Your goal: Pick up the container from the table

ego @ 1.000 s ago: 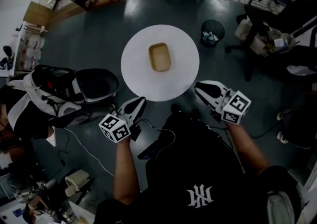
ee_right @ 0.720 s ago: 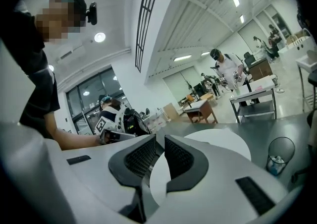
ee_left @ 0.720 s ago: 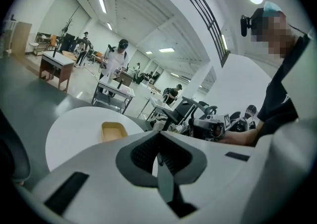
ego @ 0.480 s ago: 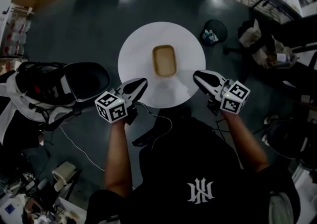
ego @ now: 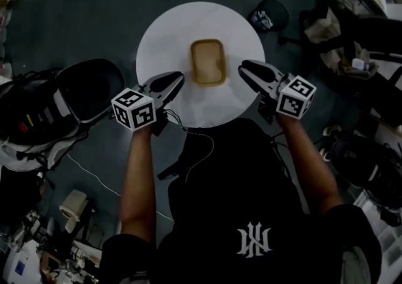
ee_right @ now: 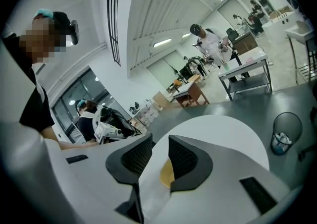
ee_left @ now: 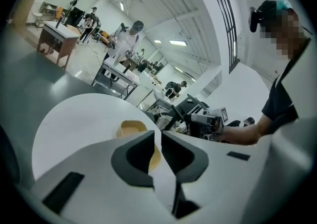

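A tan, shallow, rounded-rectangle container [ego: 208,63] lies near the middle of the round white table [ego: 163,38]. My left gripper [ego: 179,78] hovers over the table just left of the container and a little nearer me. My right gripper [ego: 243,66] is close to the container's right side. Both jaw pairs have just been opening, and nothing is between them. In the left gripper view the container [ee_left: 129,129] shows past the left gripper [ee_left: 158,141], whose gap is narrow. In the right gripper view the container [ee_right: 165,174] peeks out low between the more widely parted jaws of the right gripper [ee_right: 159,146].
A black waste bin [ego: 269,14] stands on the dark floor beyond the table's right side. A black chair [ego: 94,88] and bags sit to the left, with more chairs and clutter [ego: 352,56] to the right. People work at distant tables [ee_left: 116,74].
Both grippers have moved forward from the table's near edge to flank the container. Their jaws have parted. The head view has shifted so that the table sits higher.
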Action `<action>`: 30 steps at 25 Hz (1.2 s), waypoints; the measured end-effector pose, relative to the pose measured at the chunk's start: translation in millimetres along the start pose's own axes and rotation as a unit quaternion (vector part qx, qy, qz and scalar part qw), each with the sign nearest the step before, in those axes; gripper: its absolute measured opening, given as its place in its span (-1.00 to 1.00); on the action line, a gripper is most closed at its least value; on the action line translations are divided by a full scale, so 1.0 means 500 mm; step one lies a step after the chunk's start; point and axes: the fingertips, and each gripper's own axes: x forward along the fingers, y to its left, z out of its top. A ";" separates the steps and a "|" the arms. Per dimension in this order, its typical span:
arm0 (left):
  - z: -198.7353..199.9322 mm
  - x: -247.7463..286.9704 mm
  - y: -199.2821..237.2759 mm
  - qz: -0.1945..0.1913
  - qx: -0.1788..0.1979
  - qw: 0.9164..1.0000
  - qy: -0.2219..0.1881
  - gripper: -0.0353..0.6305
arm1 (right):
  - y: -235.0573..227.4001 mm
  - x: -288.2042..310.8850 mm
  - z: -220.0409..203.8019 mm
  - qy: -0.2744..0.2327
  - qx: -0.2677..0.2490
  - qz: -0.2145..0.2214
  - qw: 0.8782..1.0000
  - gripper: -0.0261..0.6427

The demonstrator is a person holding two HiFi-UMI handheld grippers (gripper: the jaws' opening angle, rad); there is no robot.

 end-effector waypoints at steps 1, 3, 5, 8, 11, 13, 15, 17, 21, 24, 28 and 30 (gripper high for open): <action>0.001 0.006 0.009 -0.001 -0.001 1.000 0.001 -0.79 | -0.010 0.011 -0.003 0.005 0.004 -0.004 1.000 -0.61; -0.003 0.021 0.027 -0.006 -0.005 1.000 0.009 -0.77 | -0.031 0.030 -0.012 0.017 0.010 -0.010 1.000 -0.61; -0.012 0.036 0.045 -0.007 -0.010 1.000 0.024 -0.73 | -0.054 0.046 -0.025 0.029 0.026 -0.015 0.999 -0.61; -0.031 0.057 0.074 0.002 -0.024 0.999 0.043 -0.70 | -0.097 0.057 -0.062 0.054 0.060 -0.028 0.996 -0.59; -0.039 0.074 0.101 0.013 -0.039 0.998 0.052 -0.70 | -0.138 0.074 -0.106 0.084 0.092 -0.035 0.992 -0.50; -0.048 0.084 0.114 0.018 -0.049 0.997 0.064 -0.70 | -0.154 0.089 -0.127 0.100 0.106 -0.031 0.989 -0.47; -0.063 0.094 0.127 0.022 -0.061 0.995 0.077 -0.69 | -0.164 0.101 -0.144 0.116 0.116 -0.026 0.986 -0.47; -0.075 0.102 0.139 0.023 -0.078 0.993 0.081 -0.68 | -0.175 0.112 -0.160 0.131 0.125 -0.027 0.983 -0.47; -0.088 0.114 0.161 0.029 -0.107 0.990 0.085 -0.53 | -0.189 0.129 -0.186 0.146 0.143 -0.031 0.979 -0.47; -0.106 0.122 0.169 0.032 -0.124 0.987 0.093 -0.53 | -0.191 0.139 -0.206 0.163 0.151 -0.025 0.975 -0.47; -0.123 0.142 0.169 0.023 -0.136 0.985 0.105 -0.53 | -0.208 0.145 -0.215 0.169 0.160 -0.026 0.972 -0.47; -0.131 0.145 0.167 0.017 -0.137 0.984 0.112 -0.53 | -0.207 0.149 -0.217 0.167 0.161 -0.027 0.972 -0.47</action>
